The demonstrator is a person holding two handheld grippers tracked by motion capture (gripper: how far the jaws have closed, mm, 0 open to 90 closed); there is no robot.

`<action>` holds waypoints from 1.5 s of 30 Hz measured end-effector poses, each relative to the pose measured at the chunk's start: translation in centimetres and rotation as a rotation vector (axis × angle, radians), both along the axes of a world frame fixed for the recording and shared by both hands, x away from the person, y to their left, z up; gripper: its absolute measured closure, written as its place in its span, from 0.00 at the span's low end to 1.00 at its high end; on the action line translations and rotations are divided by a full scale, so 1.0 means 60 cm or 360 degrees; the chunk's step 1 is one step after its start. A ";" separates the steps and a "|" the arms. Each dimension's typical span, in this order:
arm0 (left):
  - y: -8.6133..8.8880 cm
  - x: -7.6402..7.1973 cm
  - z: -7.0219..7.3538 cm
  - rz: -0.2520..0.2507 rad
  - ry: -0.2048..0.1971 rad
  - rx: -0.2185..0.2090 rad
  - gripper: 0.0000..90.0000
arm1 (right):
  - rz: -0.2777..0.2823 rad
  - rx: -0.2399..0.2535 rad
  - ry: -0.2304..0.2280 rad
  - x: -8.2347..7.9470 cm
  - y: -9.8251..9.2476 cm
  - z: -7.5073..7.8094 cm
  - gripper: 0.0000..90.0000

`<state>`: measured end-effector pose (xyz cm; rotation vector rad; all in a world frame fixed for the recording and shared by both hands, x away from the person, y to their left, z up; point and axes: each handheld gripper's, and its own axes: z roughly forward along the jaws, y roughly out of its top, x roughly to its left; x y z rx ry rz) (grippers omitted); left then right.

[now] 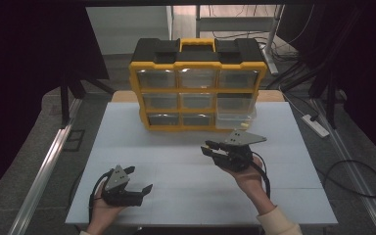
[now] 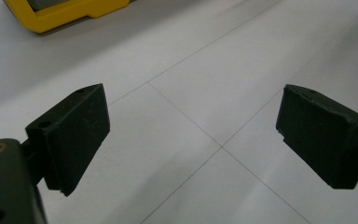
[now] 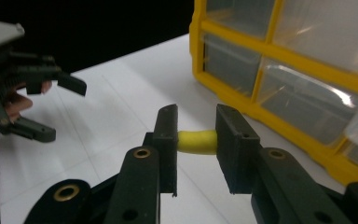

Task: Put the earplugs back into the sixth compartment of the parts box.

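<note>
A yellow and black drawer organizer (image 1: 197,83) stands upright at the back of the white table (image 1: 127,147); its lower right clear drawer (image 1: 235,116) is pulled out. My right gripper (image 1: 208,147) hovers in front of it, lifted off the table, pointing left. In the right gripper view that gripper (image 3: 196,135) is shut on a small yellow piece (image 3: 196,142), with the organizer (image 3: 284,70) beyond on the right. My left gripper (image 1: 141,180) rests low at the front left, open; in the left gripper view it (image 2: 193,128) has bare table between its fingers.
A white power strip (image 1: 315,125) and cables lie on the floor right of the table. A metal rail (image 1: 44,171) runs along the floor on the left. The organizer's yellow corner (image 2: 60,11) shows at the top of the left gripper view.
</note>
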<state>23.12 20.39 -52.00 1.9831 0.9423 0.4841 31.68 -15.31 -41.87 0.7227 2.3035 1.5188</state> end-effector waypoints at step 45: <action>0.001 0.000 -0.001 -0.0001 0.0003 0.0011 0.11 | -0.0356 0.0145 -0.0135 0.115 -0.077 0.134 0.77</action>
